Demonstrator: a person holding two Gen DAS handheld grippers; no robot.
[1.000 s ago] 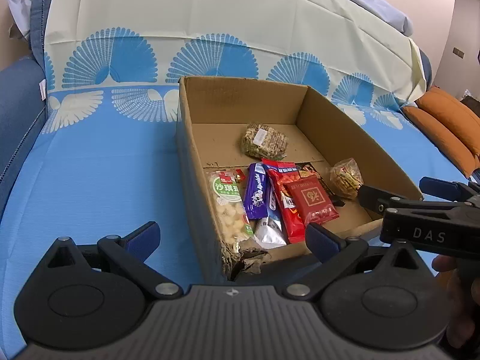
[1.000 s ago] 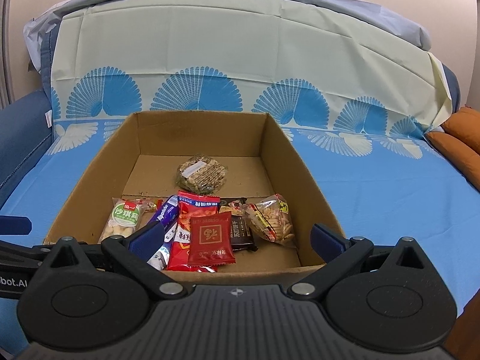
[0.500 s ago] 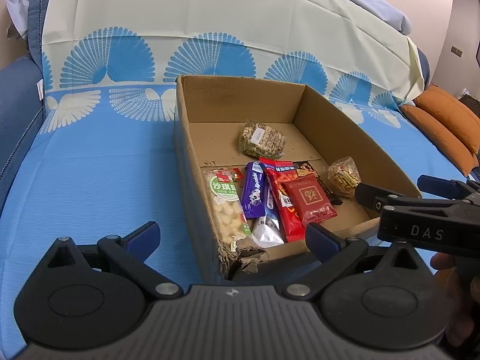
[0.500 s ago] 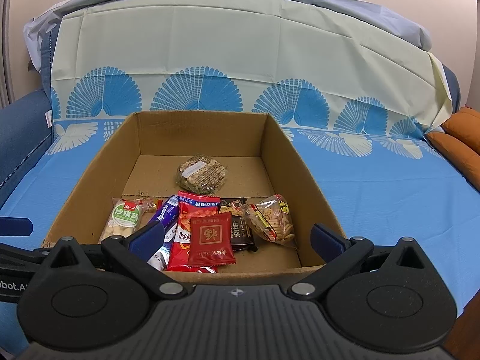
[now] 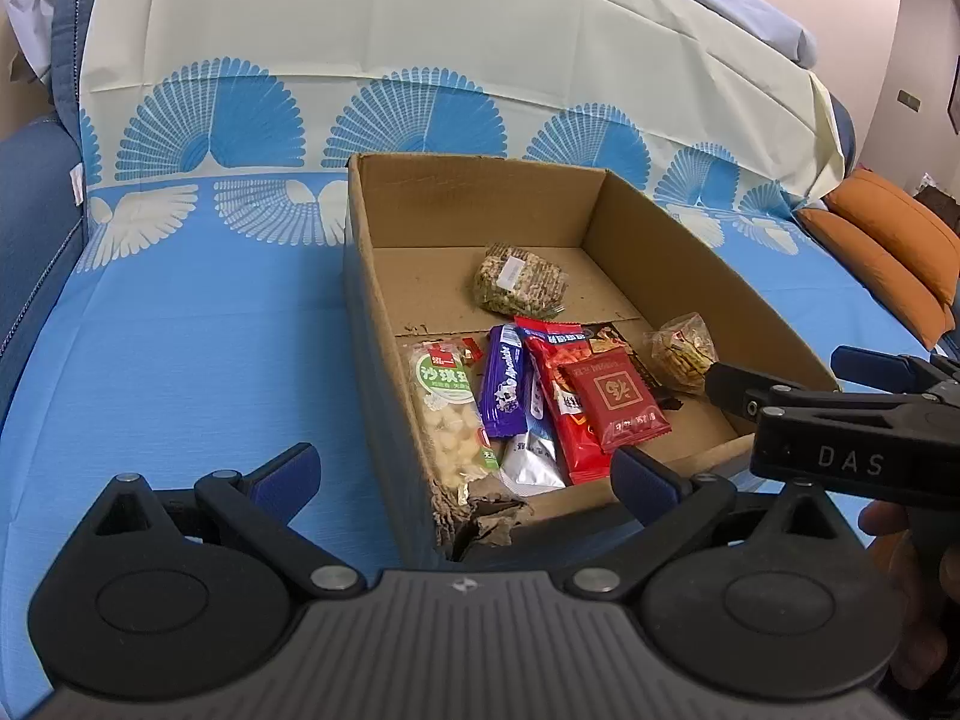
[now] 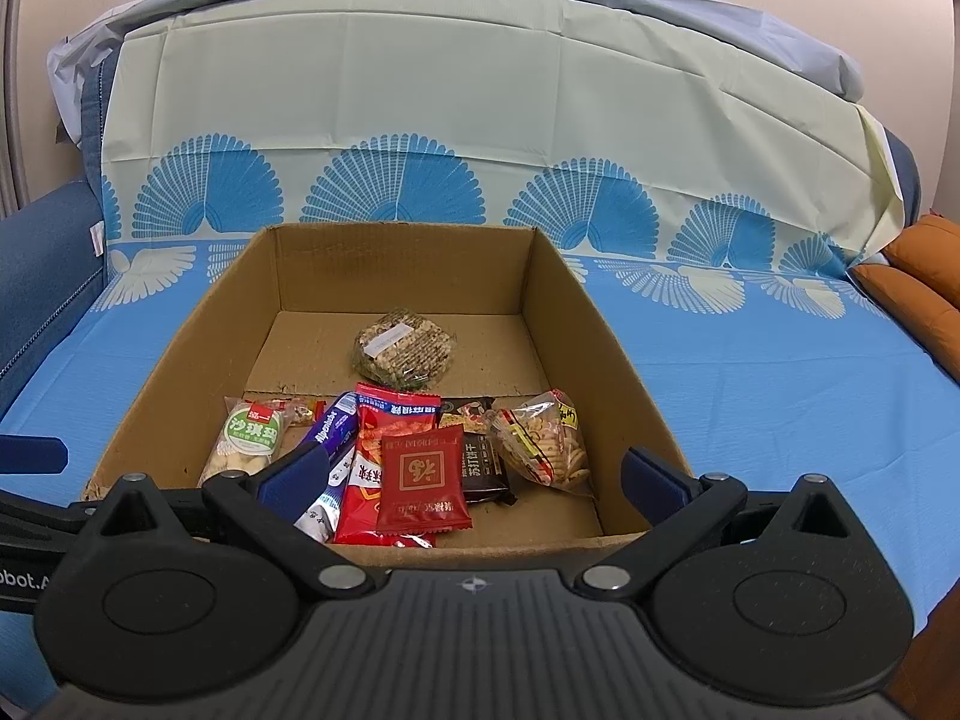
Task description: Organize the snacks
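Hovering at the near rim of the cardboard box (image 6: 606, 336), left gripper (image 5: 462, 480) and right gripper (image 6: 474, 480), jaws spread and empty, face the snacks (image 6: 420, 468) clustered inside, presumably for sorting access.

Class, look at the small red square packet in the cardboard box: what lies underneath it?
The red square packet lies on a long red snack bag and overlaps a dark biscuit packet. Whatever else is beneath is covered.
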